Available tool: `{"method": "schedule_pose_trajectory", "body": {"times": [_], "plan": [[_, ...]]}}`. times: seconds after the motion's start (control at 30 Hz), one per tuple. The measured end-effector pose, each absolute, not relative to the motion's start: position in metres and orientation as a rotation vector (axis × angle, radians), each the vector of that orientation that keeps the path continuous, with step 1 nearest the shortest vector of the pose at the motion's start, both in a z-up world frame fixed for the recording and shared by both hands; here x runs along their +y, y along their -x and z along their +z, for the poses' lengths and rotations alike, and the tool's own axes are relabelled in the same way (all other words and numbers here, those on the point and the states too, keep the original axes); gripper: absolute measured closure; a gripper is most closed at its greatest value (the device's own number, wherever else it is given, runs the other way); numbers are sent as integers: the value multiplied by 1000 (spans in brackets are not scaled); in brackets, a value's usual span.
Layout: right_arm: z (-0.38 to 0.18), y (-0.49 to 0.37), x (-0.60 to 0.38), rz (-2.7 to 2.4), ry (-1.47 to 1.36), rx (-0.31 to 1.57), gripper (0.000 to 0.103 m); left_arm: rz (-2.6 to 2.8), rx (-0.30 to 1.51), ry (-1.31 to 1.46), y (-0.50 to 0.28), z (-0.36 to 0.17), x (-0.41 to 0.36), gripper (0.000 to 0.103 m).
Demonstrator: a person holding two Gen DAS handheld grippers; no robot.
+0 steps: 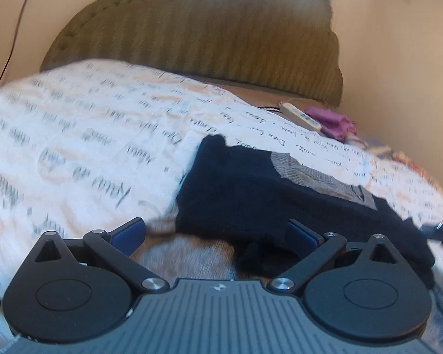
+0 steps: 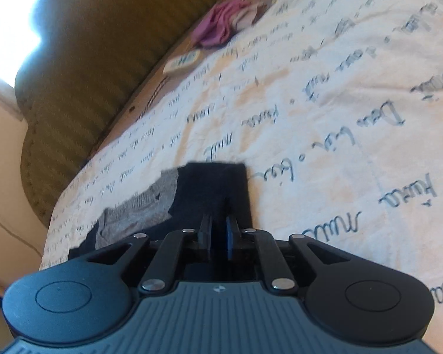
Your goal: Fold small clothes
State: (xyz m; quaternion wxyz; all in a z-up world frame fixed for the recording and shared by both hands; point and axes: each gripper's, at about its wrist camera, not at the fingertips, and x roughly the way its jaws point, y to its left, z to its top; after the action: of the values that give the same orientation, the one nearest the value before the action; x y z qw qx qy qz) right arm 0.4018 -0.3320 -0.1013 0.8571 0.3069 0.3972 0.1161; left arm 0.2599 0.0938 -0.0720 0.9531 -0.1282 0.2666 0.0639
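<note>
While the left gripper (image 1: 215, 233) gapes wide at the navy-and-grey sweater's (image 1: 251, 194) near edge, the right gripper (image 2: 218, 231) is pinched closed on its navy fabric atop the script-printed bedspread (image 1: 88, 135).

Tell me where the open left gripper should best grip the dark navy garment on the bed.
Probably the navy garment's near hem edge, which lies flat just ahead of the left gripper. Come in low from the near side, one finger sliding under the edge. The grey knit panel lies farther back.

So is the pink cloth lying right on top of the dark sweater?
No, the pink cloth lies far off by the headboard, apart from the dark sweater.
</note>
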Motion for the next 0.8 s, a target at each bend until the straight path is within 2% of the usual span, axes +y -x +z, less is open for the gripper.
{"method": "schedule_pose_trajectory", "body": {"times": [0.07, 0.17, 0.27, 0.37, 0.6, 0.63, 0.67, 0.7, 0.8], "plan": [[-85, -389, -319, 268, -548, 747, 91, 102, 550, 195, -278, -61, 86, 3], [-72, -387, -280, 371, -397, 718, 91, 56, 625, 96, -321, -59, 64, 5], [-80, -401, -247, 377, -301, 764, 91, 33, 703, 28, -360, -71, 46, 7], [-104, -415, -237, 332, -232, 828, 92, 50, 756, -30, -381, -93, 43, 1], [-123, -414, -270, 374, -414, 824, 94, 36, 743, -24, -382, -96, 52, 2], [-116, -410, -267, 344, -386, 819, 94, 52, 740, -34, -377, -88, 50, 4], [-107, -402, -262, 316, -346, 805, 91, 46, 732, -32, -368, -80, 49, 12], [-97, -391, -256, 307, -299, 780, 91, 29, 724, -23, -357, -72, 47, 13], [-85, -357, -243, 377, -228, 742, 90, -46, 693, 3, -321, -64, 43, 4]]}}
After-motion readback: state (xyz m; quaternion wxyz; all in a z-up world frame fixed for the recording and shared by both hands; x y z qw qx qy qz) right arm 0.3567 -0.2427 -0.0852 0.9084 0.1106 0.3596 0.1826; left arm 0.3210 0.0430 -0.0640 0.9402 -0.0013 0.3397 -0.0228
